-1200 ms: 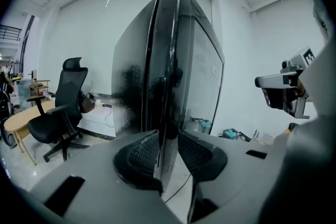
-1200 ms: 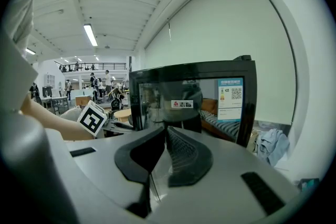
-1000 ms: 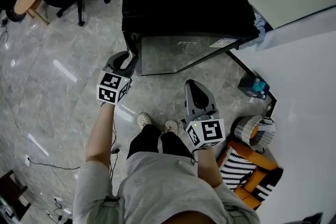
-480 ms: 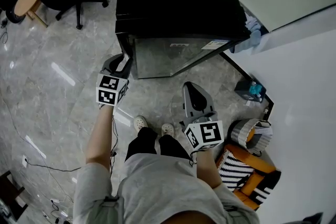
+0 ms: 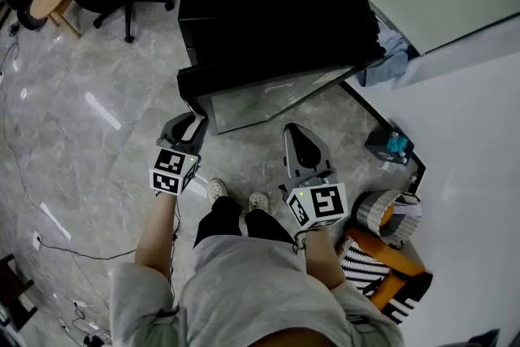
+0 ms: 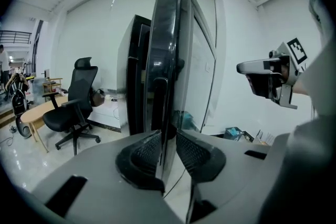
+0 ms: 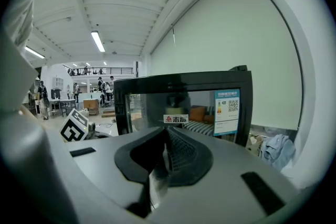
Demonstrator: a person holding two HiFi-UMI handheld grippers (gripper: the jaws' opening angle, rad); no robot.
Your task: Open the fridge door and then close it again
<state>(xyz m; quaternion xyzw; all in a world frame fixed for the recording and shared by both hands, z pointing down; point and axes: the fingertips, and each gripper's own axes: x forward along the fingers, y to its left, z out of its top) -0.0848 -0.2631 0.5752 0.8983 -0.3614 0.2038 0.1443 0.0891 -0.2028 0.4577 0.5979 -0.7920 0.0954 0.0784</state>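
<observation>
STEP: opening, fridge door [image 5: 268,93] standing partly ajar from the fridge [image 5: 268,4] | LEFT: left gripper [image 6: 168,139] fingers closing on the door's free edge, gripping it, reaching forward, tilting slightly down | RIGHT: right gripper [image 7: 165,134] fingers clenched empty, hovering apart, facing the glass | NEXT: likely calling for a wider outward swing, then reversing to shut

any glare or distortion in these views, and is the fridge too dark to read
Head view: the fridge top is near black, and glare streaks the floor. Left gripper view: fisheye bows the fridge door, and the corners are dark. Right gripper view: its glass mirrors the room.
</observation>
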